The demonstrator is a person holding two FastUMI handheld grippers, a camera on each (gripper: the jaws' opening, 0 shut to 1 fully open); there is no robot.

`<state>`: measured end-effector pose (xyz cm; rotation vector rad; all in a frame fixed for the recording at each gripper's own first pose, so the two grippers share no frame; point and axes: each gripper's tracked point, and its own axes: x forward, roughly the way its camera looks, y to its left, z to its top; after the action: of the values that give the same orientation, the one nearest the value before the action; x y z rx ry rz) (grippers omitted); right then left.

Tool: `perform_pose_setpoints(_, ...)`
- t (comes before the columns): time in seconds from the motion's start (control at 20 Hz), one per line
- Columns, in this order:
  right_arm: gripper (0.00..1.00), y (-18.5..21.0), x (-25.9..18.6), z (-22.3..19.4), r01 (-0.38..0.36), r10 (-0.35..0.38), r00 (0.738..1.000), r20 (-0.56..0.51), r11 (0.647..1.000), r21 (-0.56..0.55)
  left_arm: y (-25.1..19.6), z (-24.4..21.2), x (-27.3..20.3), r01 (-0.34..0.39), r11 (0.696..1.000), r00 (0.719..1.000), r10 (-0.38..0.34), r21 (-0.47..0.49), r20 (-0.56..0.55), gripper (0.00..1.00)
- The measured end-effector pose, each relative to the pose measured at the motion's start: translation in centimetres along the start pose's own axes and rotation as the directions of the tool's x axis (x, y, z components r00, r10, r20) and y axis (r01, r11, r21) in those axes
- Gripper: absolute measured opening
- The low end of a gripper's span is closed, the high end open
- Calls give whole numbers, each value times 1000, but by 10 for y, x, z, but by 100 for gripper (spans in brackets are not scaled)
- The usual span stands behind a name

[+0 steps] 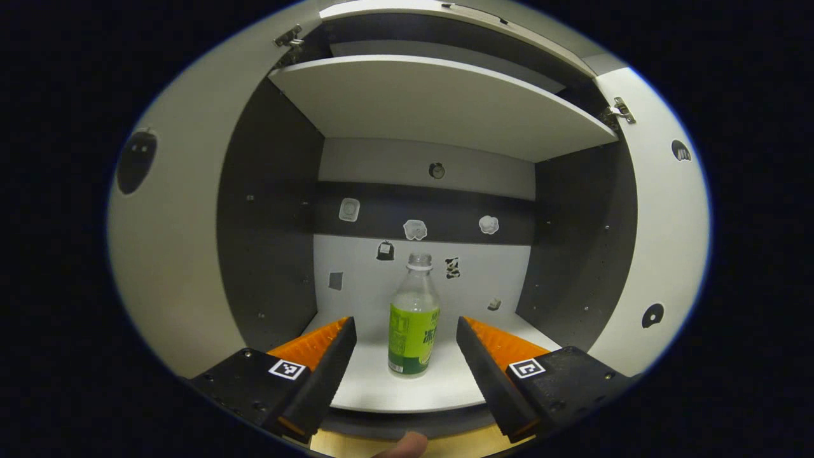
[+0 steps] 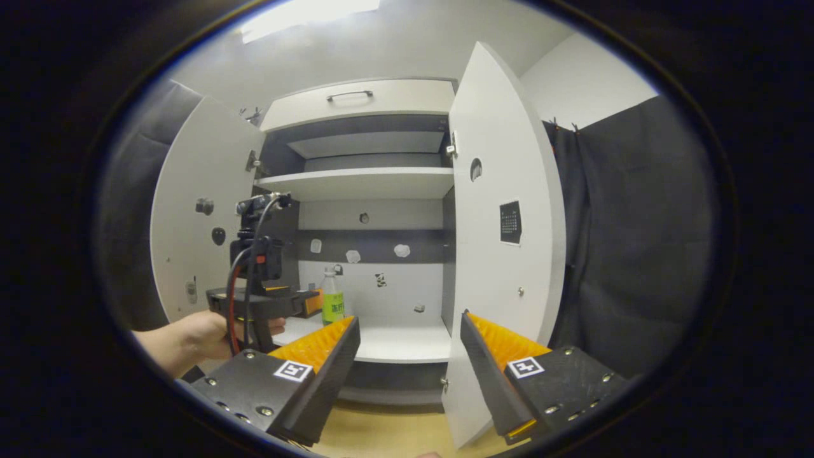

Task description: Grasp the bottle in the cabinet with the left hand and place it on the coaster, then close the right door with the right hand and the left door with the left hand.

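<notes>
A: Left gripper view. What stands between the fingers?

B: The left gripper (image 1: 406, 331) faces the open cabinet (image 1: 267, 210) with its fingers spread wide apart. A clear plastic bottle (image 1: 414, 318) with a green label stands upright on the white lower shelf (image 1: 407, 391), seen in the gap between the fingers and farther in; neither finger touches it. Its cap is off or clear; I cannot tell which.

A: And the cabinet itself?

B: Both doors stand open: the left door (image 1: 172, 254) and the right door (image 1: 661, 242) swing outward, hinges visible at their upper corners. A white upper shelf (image 1: 432, 102) spans the interior above the bottle. Small stickers dot the back panel (image 1: 420, 191).

A: Right gripper view. What is the arrangement?

B: The right gripper (image 2: 410, 331) is also spread open, holding nothing, set back from the cabinet (image 2: 362, 184). The right door (image 2: 502, 242) stands edge-on just beyond its fingers. Farther off, a hand (image 2: 197, 337) holds the left gripper (image 2: 299, 302) level with the lower shelf (image 2: 394, 346), its tips just beside the bottle (image 2: 331, 299). The left door (image 2: 197, 242) opens behind that hand. A drawer front with a handle (image 2: 350, 95) sits above.
</notes>
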<state>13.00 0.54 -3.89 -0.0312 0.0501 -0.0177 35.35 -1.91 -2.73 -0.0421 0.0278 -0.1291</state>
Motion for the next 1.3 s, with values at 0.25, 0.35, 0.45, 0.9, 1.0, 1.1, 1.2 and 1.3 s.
perform_pose_setpoints(0.25, 96, -23, 0, 0, 48, -48, 999, 14, 999, 17, -1, -20, 50, -7, 999, 999, 6, -31, -37, 100)
perform_pose_setpoints(0.35, 96, -32, -6, 1, 64, -64, 998, 17, 997, 36, 1, -23, 67, -12, 999, 999, 10, -47, -32, 100)
perform_pose_setpoints(0.45, 96, -41, -13, -3, 80, -80, 997, 7, 995, 53, -3, -27, 81, 0, 998, 1000, -1, -61, -27, 99)
perform_pose_setpoints(0.9, 96, -52, -53, 3, 74, -76, 996, 43, 996, 45, -2, -36, 82, 7, 997, 999, -11, -82, -50, 81)
perform_pose_setpoints(1.0, 96, -51, -64, 4, 64, -65, 997, 41, 997, 40, -2, -28, 58, 9, 998, 999, -12, -65, -33, 80)
perform_pose_setpoints(1.1, 96, -49, -75, 4, 53, -55, 998, 45, 998, 26, -3, -21, 31, 16, 999, 1000, -17, -33, -17, 80)
perform_pose_setpoints(1.2, 96, -48, -88, 4, 46, -47, 998, 49, 999, 18, -6, -14, 0, 24, 999, 1000, -24, -26, -8, 80)
perform_pose_setpoints(1.3, 96, -44, -103, 6, 29, -30, 998, 54, 999, 26, -7, -8, -33, 25, 1000, 1000, -25, -13, 2, 80)
